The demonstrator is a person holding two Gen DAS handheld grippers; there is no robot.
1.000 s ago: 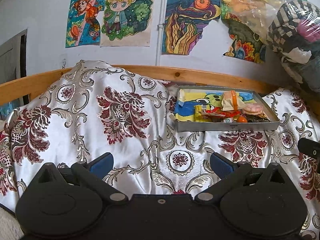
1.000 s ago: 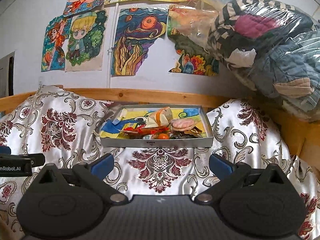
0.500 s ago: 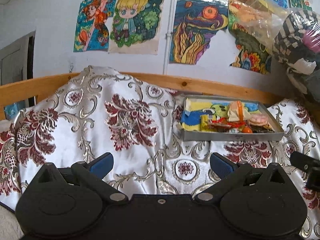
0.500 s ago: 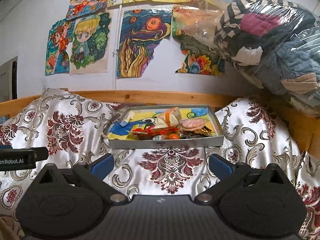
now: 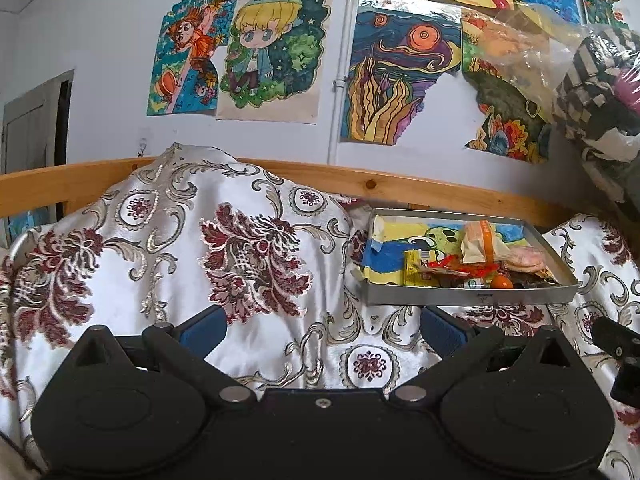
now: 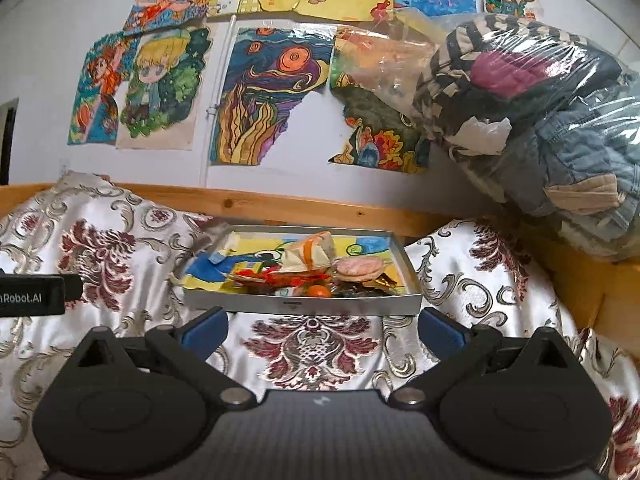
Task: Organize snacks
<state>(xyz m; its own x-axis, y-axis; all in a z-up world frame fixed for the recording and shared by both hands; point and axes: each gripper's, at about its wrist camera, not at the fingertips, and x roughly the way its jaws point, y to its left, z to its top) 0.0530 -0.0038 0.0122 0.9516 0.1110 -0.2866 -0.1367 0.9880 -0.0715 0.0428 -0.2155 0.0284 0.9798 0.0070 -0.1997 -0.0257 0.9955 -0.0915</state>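
Grey metal, the tray sat on the patterned cloth by the wooden rail, the snacks heaped in its near right part. My right gripper and left gripper both hung spread and empty, short of it. I judged any pick best taken from the heap's top, one packet at a time.
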